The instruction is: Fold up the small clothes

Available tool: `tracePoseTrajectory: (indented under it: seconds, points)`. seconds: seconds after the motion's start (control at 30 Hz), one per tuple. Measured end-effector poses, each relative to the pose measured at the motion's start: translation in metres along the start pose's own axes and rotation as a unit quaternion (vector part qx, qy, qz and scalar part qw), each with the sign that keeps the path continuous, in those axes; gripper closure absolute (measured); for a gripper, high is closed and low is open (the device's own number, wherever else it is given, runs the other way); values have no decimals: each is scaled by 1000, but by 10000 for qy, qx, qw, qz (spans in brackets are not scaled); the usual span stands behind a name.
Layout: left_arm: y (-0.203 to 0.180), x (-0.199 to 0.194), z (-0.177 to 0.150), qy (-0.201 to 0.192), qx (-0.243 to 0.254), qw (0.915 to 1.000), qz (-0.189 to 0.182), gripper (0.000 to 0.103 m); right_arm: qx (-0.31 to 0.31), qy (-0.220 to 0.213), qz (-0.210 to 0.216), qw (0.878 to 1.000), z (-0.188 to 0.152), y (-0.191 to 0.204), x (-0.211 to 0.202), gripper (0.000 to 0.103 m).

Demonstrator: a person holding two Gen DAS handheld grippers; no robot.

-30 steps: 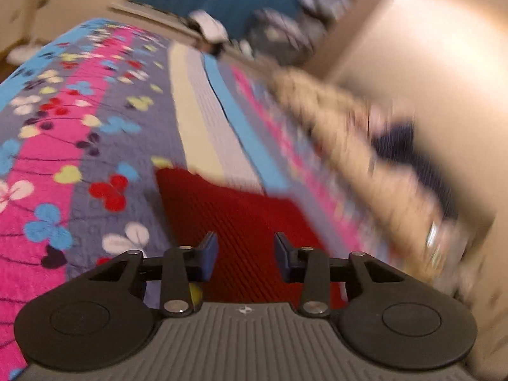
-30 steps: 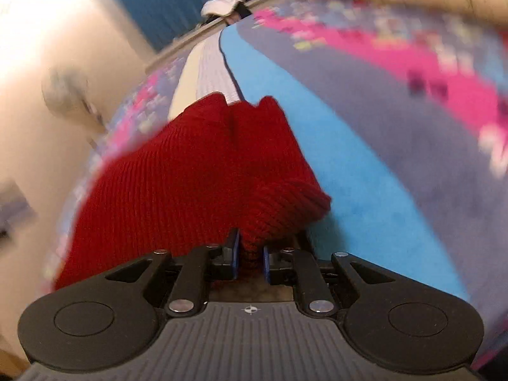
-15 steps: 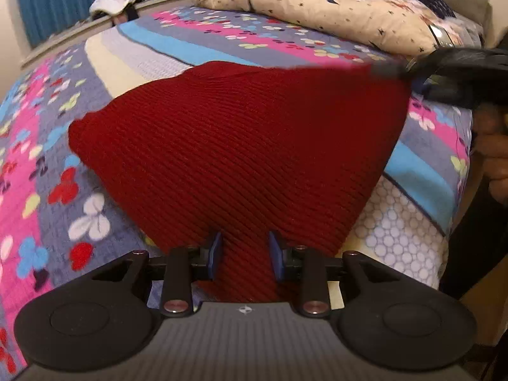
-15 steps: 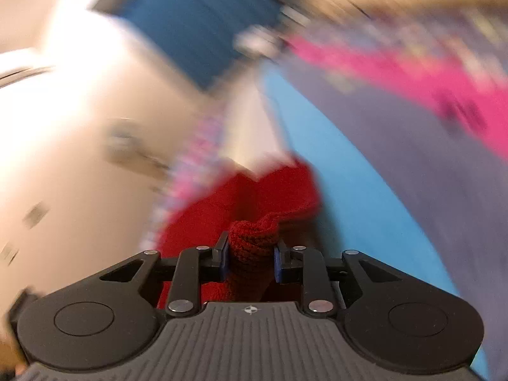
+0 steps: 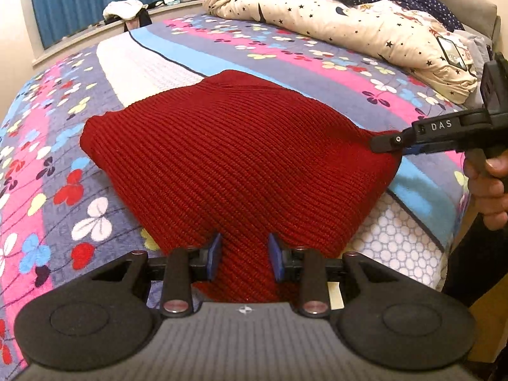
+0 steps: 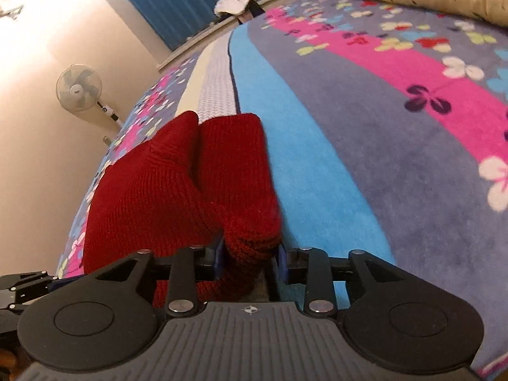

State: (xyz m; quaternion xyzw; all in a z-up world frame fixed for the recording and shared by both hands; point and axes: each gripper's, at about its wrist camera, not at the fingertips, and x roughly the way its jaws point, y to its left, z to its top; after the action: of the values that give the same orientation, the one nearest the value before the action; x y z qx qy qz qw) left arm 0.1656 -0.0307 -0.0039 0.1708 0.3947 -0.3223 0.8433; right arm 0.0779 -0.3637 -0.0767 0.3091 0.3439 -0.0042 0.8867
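A dark red knitted garment [image 5: 228, 158] lies spread on the flowered bedspread [image 5: 63, 133]. My left gripper [image 5: 243, 255] is at its near edge with the jaws part open around the knit, and I cannot tell if they grip it. My right gripper [image 6: 250, 258] is shut on a bunched corner of the red garment [image 6: 177, 190]. It also shows in the left wrist view [image 5: 390, 141], pinching the garment's right corner.
A star-patterned cream quilt [image 5: 349, 16] and dark dotted cloth are heaped at the far right of the bed. The bed's near right edge [image 5: 412, 247] drops off. A standing fan [image 6: 79, 87] is by the wall. Blue curtains hang behind.
The left gripper swung round to face the spread garment and now sits at its near edge. The right gripper kept hold of the corner and pulled it out to the right.
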Motion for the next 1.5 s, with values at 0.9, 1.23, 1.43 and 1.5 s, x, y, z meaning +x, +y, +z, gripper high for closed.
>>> tracePoseTrajectory:
  seconds: [0.9,1.23,1.43,1.5]
  points:
    - [12,-13,6,-194,-172,9997,4,59,-818,-314,12,9962,70,42,-22,32]
    - [44,-25,20,-722,-1107,9912,55,27,-1268,120,245,9915,113,29,37,19]
    - [72,-13,24,-656,-2008,9771,257,19,-1006,466,195,9936,106,26,70,20]
    - [87,-7,24,-586,-2481,9668,202,18,-977,635,21,9932,107,21,81,20]
